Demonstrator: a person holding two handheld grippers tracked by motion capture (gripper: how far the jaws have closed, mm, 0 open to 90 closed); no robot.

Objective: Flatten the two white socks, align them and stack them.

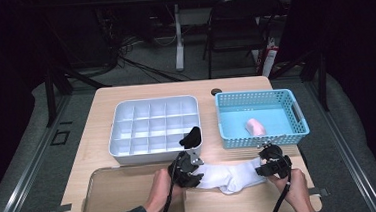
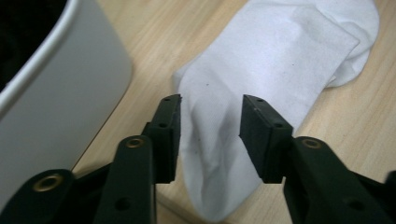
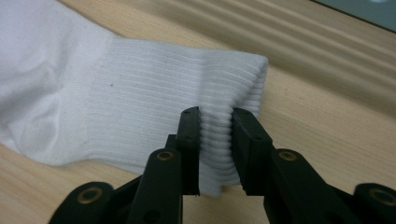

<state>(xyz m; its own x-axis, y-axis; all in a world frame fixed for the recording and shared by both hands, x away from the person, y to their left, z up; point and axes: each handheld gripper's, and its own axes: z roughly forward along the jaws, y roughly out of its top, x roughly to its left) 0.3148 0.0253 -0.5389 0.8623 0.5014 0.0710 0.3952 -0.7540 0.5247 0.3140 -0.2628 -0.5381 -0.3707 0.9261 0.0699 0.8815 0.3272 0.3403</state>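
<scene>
A white sock (image 1: 231,175) lies flat on the wooden table near its front edge, between my two grippers. My left gripper (image 1: 193,178) is at the sock's left end. In the left gripper view its jaws stand apart at either side of the sock (image 2: 280,60), and the left gripper (image 2: 210,105) presses on nothing. My right gripper (image 1: 266,169) is at the sock's right end. In the right gripper view the right gripper (image 3: 215,116) pinches the edge of the ribbed cuff of the sock (image 3: 140,93), with both pads touching the fabric.
A white divided organizer tray (image 1: 153,101) stands behind the left gripper, its wall (image 2: 60,93) close beside that gripper, with a black item (image 1: 192,136) at its near right corner. A blue basket (image 1: 263,140) with a pink object (image 1: 255,127) sits at the right. A clear mat (image 1: 117,191) covers the front left.
</scene>
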